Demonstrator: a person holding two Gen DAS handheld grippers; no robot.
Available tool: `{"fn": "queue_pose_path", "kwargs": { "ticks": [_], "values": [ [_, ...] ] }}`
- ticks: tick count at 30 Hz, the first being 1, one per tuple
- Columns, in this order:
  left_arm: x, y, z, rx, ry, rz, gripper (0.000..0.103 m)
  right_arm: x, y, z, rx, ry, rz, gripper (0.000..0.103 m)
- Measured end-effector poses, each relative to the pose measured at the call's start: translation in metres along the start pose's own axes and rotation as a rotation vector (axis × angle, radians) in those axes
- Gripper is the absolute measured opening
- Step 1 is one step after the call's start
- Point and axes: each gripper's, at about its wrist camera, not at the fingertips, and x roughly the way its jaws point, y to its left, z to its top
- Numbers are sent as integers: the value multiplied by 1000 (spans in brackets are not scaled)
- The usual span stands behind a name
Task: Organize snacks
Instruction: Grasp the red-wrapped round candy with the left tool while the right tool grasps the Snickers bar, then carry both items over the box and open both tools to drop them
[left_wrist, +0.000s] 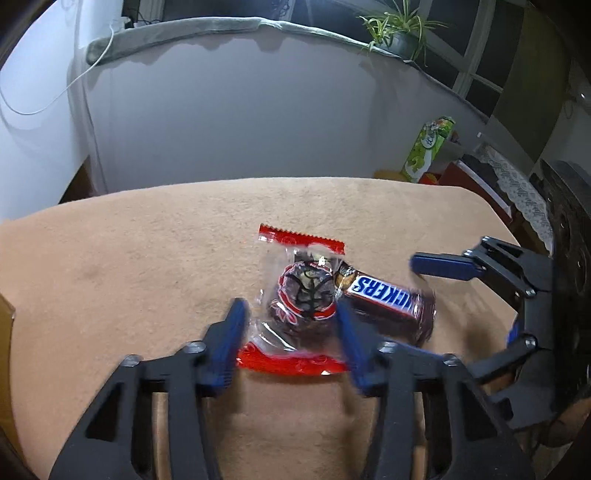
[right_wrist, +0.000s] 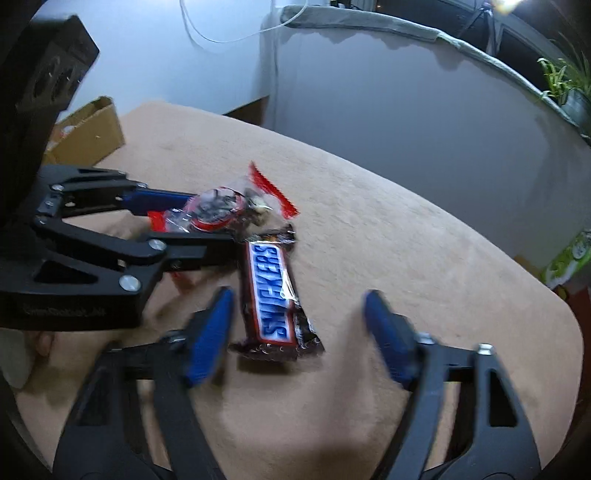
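- Left gripper (left_wrist: 290, 325): jaws part open, astride clear red-edged snack packet (left_wrist: 299, 295); contact unclear.
- Right gripper (right_wrist: 299, 325): jaws open, flanking Snickers bar (right_wrist: 271, 291), not gripping.

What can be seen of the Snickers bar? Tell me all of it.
The Snickers bar is a sealed brown glossy wrapper with a blue-and-white logo and crimped ends. It lies flat on the tan tablecloth. One end touches, maybe overlaps, the clear red-edged snack packet. The right tongs straddle its near end, pads apart from it. The left tongs straddle the packet beside it.
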Motion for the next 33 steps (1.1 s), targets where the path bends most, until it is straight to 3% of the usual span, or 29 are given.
{"fn": "queue_pose_path", "kwargs": {
  "ticks": [1,6,12,24,33],
  "values": [
    [0,1,0,-2,-1,-7,45,-1,2,-1,2,-6,11,40],
    [-6,9,-4,-21,-8,-45,42,-7,10,-9,34,-13,-16,32],
    [-21,10,-13,-25,-30,-44,41,-18,12,-17,102,-37,-52,30],
    [-91,3,-46,-4,-136,-43,41,-89,50,-59,346,-222,-103,30],
    [-156,2,-68,15,-228,-55,41,-149,90,-68,373,-339,-133,30]
  ]
}}
